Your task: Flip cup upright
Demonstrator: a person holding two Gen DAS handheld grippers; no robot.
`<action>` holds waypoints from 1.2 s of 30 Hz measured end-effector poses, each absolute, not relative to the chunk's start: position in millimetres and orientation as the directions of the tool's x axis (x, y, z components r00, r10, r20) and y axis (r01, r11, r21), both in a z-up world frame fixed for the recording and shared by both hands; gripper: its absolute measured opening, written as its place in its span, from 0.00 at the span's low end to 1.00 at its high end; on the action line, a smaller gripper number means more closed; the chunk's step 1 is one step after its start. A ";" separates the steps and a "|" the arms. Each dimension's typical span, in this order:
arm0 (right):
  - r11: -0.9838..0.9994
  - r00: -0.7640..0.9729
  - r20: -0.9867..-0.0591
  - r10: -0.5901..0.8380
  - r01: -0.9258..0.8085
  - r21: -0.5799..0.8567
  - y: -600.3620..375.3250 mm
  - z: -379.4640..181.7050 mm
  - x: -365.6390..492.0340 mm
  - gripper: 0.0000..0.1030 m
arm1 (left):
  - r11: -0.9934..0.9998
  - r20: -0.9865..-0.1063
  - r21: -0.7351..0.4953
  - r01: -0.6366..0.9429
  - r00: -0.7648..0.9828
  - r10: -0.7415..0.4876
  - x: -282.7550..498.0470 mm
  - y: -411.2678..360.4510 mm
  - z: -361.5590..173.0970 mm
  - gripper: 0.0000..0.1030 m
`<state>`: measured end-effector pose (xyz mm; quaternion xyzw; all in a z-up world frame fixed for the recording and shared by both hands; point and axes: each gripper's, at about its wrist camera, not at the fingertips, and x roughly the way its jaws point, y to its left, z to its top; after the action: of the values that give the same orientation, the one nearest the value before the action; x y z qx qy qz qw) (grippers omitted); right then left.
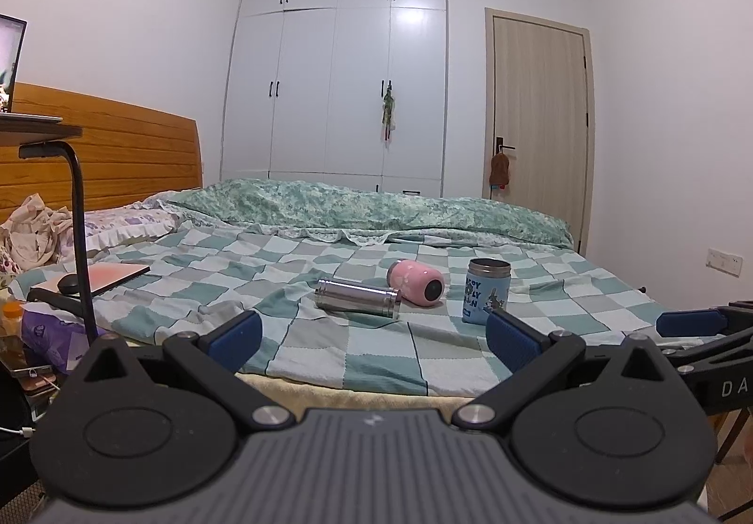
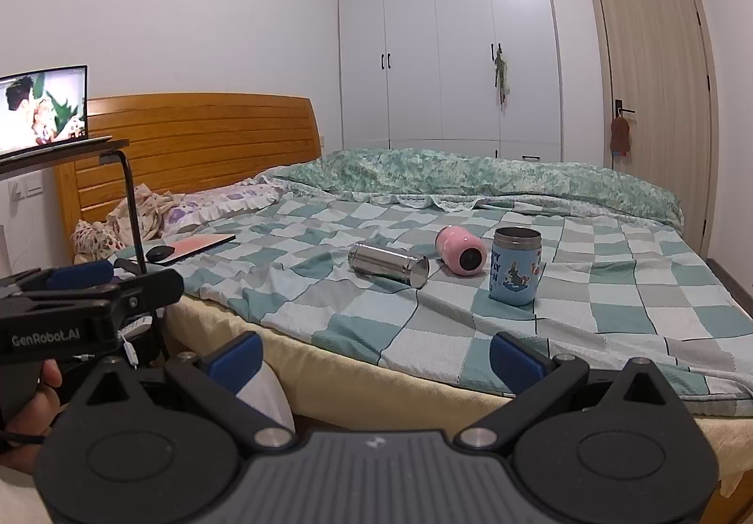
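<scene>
Three cups are on the checkered bed sheet. A steel cup lies on its side. A pink cup lies on its side just behind it. A blue printed cup stands upright to their right. My left gripper is open and empty, at the bed's near edge, short of the cups. My right gripper is open and empty, also short of the bed edge. The left gripper shows at the left of the right wrist view.
A checkered sheet covers the bed, with a green quilt along the far side. A notebook and a black mouse lie near the pillows. A laptop stand's black post rises at the left. Wardrobe and door are behind.
</scene>
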<state>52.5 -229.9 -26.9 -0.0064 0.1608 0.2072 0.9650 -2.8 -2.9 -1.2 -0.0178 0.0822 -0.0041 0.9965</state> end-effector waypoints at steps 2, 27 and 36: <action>0.913 0.860 -0.317 0.399 -0.403 0.059 -232.0 -29.5 58.6 1.00 | 0.999 -0.165 -0.037 0.005 0.986 -0.011 -2.6 -3.0 -1.6 1.00; 0.915 0.860 -0.321 0.396 -0.397 0.065 -234.2 -27.2 61.5 1.00 | 0.999 -0.170 -0.036 0.009 0.985 -0.015 -2.1 -3.5 -4.5 1.00; 0.915 0.860 -0.321 0.396 -0.398 0.062 -234.8 -26.6 62.1 1.00 | 0.999 -0.170 -0.037 0.007 0.985 -0.013 -1.7 -2.7 -4.9 1.00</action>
<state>62.1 -234.8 -26.6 -0.0031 0.1658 0.2059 0.9644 -1.7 -2.7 -4.9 -0.0180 0.0852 -0.0049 0.9962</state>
